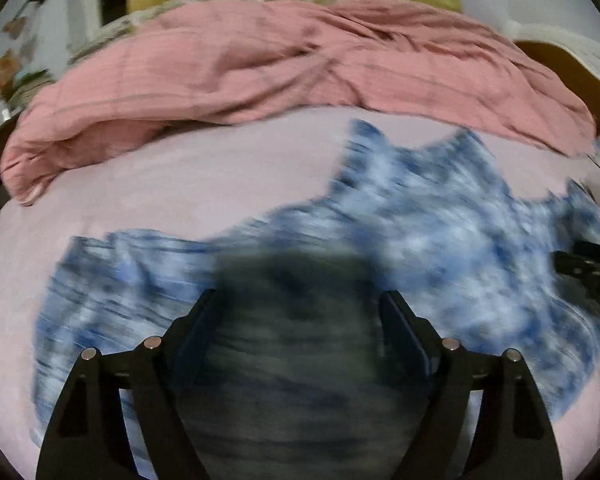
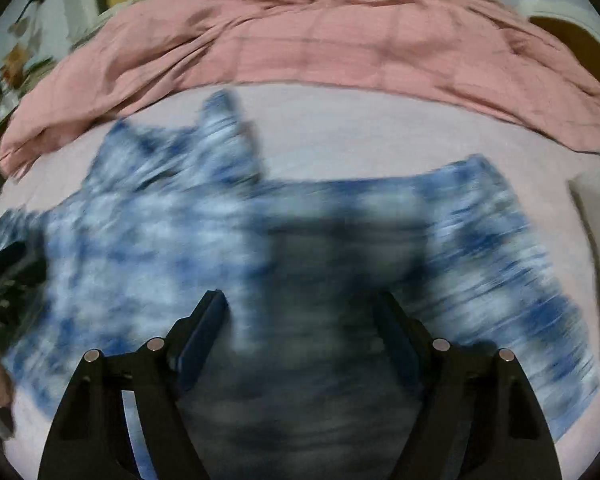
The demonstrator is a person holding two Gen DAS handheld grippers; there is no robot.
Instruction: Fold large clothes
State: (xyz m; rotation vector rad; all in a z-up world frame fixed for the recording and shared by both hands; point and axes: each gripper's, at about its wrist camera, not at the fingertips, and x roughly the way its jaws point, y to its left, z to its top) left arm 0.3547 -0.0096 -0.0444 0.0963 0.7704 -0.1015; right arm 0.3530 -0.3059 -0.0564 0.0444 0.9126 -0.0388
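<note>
A blue-and-white tie-dye garment [image 1: 420, 220] is lying spread on the pink bedsheet [image 1: 180, 168], below a rumpled pink blanket [image 1: 260, 64]. Both the left gripper [image 1: 300, 300] and the right gripper [image 2: 300, 300] are being held wide apart above it, holding nothing. The cloth is judged soft, light and floppy; edges or corners are being favoured for gripping. No writing can be read.

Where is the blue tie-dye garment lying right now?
The blue tie-dye garment lies spread on the light pink sheet, in front of the bunched pink blanket, directly beneath both open tongs in each wrist view.
</note>
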